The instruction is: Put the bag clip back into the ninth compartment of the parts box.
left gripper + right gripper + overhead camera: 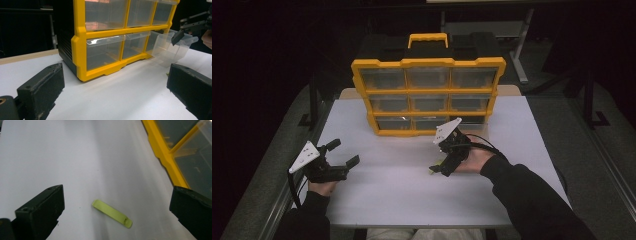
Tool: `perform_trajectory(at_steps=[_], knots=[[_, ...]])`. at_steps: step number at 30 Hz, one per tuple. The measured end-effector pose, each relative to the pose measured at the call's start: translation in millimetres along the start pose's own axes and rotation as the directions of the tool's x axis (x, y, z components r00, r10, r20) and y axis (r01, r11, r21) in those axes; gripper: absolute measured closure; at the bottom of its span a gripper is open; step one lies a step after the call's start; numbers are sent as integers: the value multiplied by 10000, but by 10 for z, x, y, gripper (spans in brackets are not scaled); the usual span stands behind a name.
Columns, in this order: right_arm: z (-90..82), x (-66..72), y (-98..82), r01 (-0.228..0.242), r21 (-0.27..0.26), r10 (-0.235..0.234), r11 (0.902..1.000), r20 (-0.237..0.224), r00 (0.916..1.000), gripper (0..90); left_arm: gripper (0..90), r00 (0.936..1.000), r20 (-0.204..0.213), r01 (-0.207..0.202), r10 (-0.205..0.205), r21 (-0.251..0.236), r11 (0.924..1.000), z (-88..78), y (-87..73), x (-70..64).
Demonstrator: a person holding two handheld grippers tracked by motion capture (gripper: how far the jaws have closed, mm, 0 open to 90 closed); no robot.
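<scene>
Strip (112,213) of yellow-green plastic lies flat on the white bench (402,185), before the yellow drawer cabinet (428,95). It lies slantwise between the wide jaws of the right gripper (438,169) just above; the left gripper (343,153), also wide, is well apart.

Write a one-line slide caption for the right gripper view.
Open right gripper poised over a small yellow-green strip lying flat on the white table, beside the yellow drawer organizer.

A small, flat yellow-green strip (112,213) lies on the white table (75,157), not far from the organiser's yellow frame (162,152). It looks like plastic, with one end seemingly notched, though the view is soft.
</scene>
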State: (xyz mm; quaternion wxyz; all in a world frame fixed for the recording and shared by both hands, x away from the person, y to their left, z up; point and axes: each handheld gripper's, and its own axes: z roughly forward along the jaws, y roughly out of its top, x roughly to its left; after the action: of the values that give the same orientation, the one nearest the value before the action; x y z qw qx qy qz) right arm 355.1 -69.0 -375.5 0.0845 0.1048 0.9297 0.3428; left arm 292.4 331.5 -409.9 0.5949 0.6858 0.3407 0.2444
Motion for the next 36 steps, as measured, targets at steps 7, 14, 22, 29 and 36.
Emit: perform_trajectory(at_steps=[7, 14, 22, 29, 36], knots=[[67, -20, 20, 189, 363, -183, 9992, -169, 9997, 0, 11, 10000, 3, 14, -14, 0, 10000, -3, 1, -1], [129, -28, 49, 228, 745, -199, 9970, -391, 9990, 0, 11, 10000, 21, -5, 5, 9, 10000, 2, 0, 1], [202, -28, 68, 303, 1018, -241, 9943, -613, 9978, 0, 11, 10000, 33, -19, 19, 51, 10000, 5, -1, 2], [246, -6, 103, 323, 1066, -237, 9938, -810, 9964, 0, 11, 10000, 48, -18, 17, 62, 10000, 8, -2, -1], [343, 34, 138, 487, 1377, -333, 9893, -1123, 9931, 0, 12, 10000, 54, -15, 14, 79, 10000, 9, -2, 0]])
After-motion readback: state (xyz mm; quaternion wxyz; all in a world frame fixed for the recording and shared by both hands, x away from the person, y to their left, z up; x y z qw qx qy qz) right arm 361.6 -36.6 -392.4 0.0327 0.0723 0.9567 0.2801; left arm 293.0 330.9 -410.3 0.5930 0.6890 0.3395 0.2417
